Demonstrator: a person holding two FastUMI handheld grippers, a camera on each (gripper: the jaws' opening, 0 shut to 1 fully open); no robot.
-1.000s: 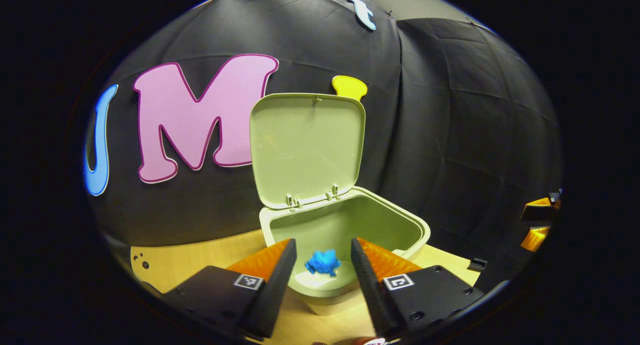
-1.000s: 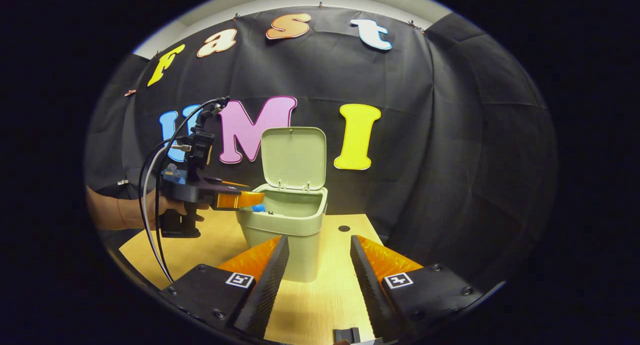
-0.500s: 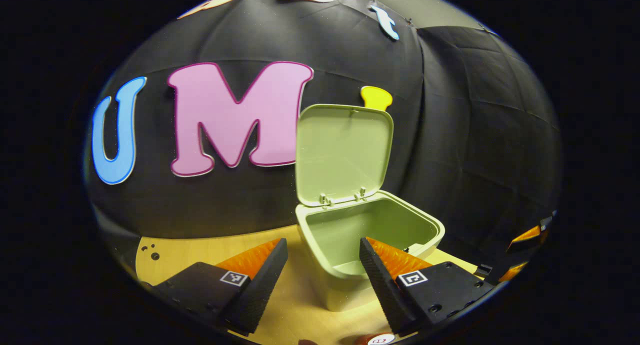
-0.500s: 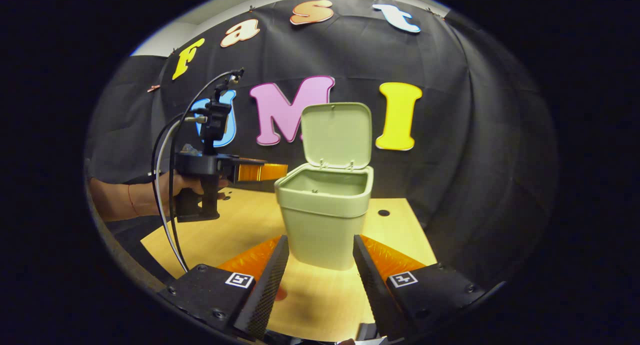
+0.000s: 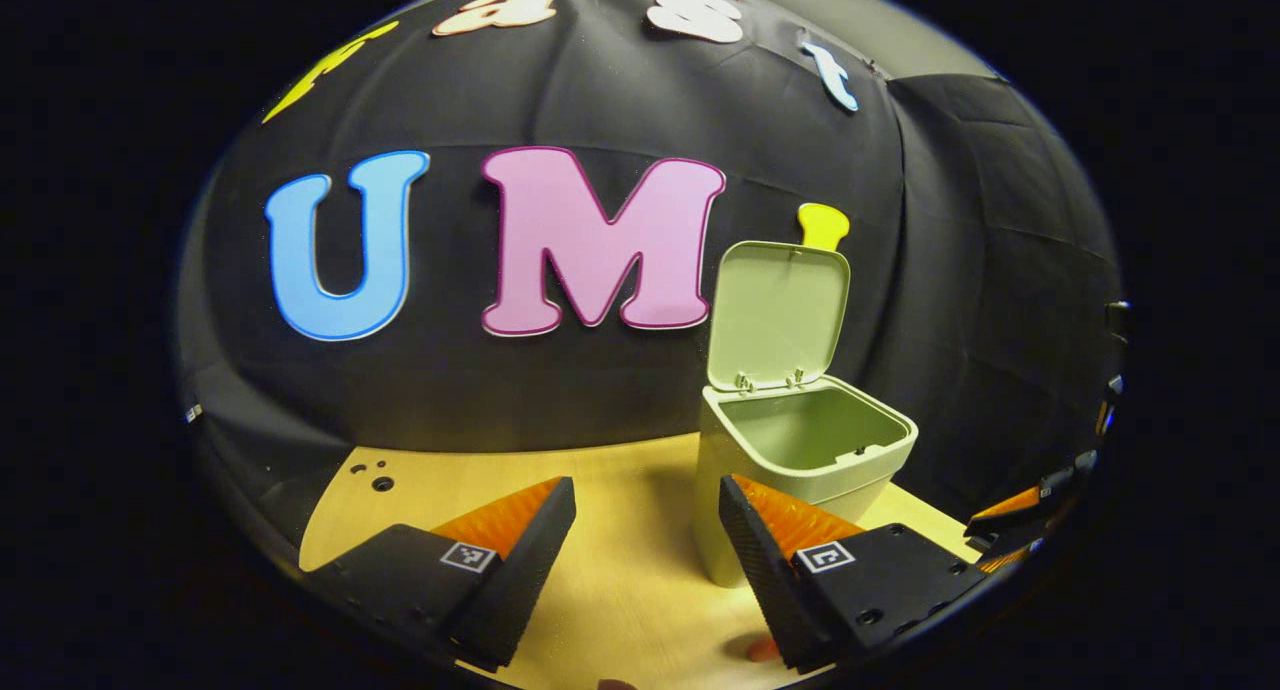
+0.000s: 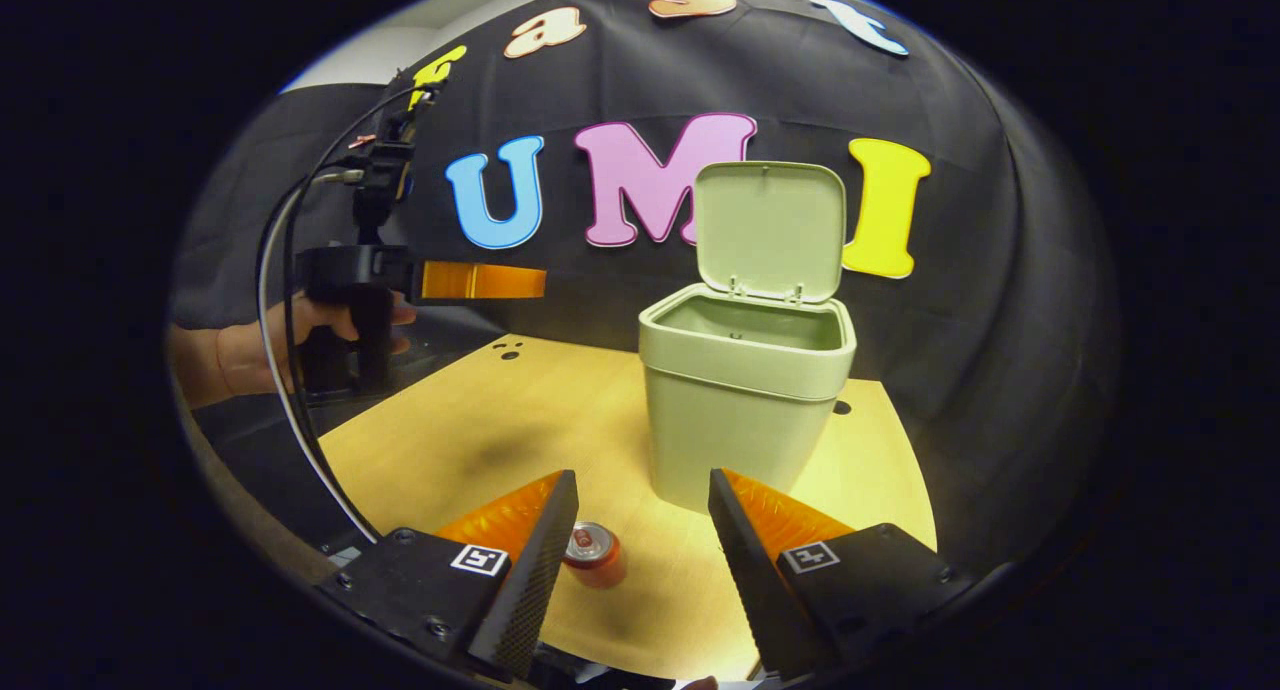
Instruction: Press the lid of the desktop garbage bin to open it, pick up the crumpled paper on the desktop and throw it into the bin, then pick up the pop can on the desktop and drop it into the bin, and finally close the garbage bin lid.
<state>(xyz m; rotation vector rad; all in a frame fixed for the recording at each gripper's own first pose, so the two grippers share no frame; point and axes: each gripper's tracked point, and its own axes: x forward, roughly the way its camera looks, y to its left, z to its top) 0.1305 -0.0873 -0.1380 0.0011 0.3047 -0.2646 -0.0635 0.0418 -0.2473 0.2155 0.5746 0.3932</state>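
Observation:
The pale green bin (image 5: 800,470) (image 6: 745,410) stands on the wooden table (image 6: 500,430) with its lid (image 5: 780,310) (image 6: 770,230) tipped up and back. Its walls hide the bottom inside. My left gripper (image 5: 647,560) is open and empty, left of the bin and a little back from it; in the right gripper view this left gripper (image 6: 520,281) hovers at rim height, held by a hand (image 6: 240,355). A red pop can (image 6: 592,555) stands upright in front of the bin. My right gripper (image 6: 640,560) is open, with the can just ahead, close to its left finger.
The right gripper (image 5: 1030,525) appears at the far right edge of the left gripper view. Cables (image 6: 285,370) hang from the left gripper. Small holes (image 5: 382,483) mark the table's far left corner. Black cloth walls close in behind the bin.
A second ago a blue paper ball was between my left fingers over the bin's opening; now it is gone and the left gripper has drawn away leftward. The right gripper shifted and the can came into view.

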